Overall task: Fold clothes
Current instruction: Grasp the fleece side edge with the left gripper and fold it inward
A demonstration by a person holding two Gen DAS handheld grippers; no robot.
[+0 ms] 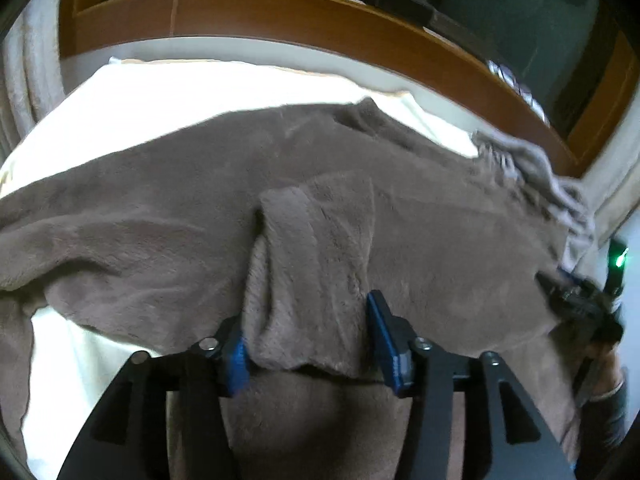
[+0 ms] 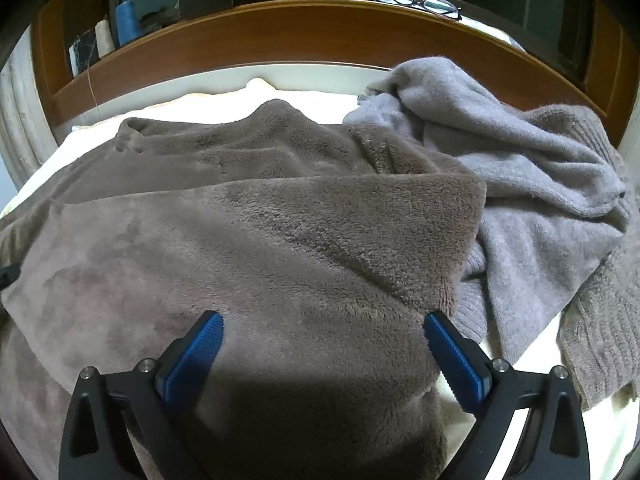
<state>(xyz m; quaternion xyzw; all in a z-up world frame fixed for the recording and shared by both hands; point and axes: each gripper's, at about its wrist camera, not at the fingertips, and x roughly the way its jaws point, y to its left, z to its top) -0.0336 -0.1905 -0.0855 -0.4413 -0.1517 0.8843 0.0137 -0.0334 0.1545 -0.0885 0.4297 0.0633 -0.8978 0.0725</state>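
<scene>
The left gripper (image 1: 308,336) has its two blue-padded black fingers set apart, with a thick fold of the brown plush fleece garment (image 1: 200,208) standing between them. The left pad presses against the fold; the right pad sits at the fold's right edge, but whether it grips the cloth cannot be told. The tool points forward and slightly down over the garment, its black frame filling the lower part of the left wrist view.

The right gripper (image 2: 324,336) holds its blue ribbed pads wide apart, hovering just above or resting on the fleece with nothing between them. Its right finger sits over the garment's right edge, where a turned-over corner of fleece ends. It too points forward across the bed. In the left wrist view the right gripper (image 1: 576,296) shows blurred at the far right edge, with part of the person's hand and dark sleeve (image 1: 608,400) behind it.

The brown garment (image 2: 240,240) lies spread across a cream-white bed sheet (image 1: 120,100), covering most of it, with one panel folded over on top. To its right, touching it, lies a crumpled pale grey knitted sweater (image 2: 520,168). Beyond the bed runs a brown wooden headboard ledge (image 2: 304,36), on which rest a pair of dark-framed glasses (image 2: 420,2).
</scene>
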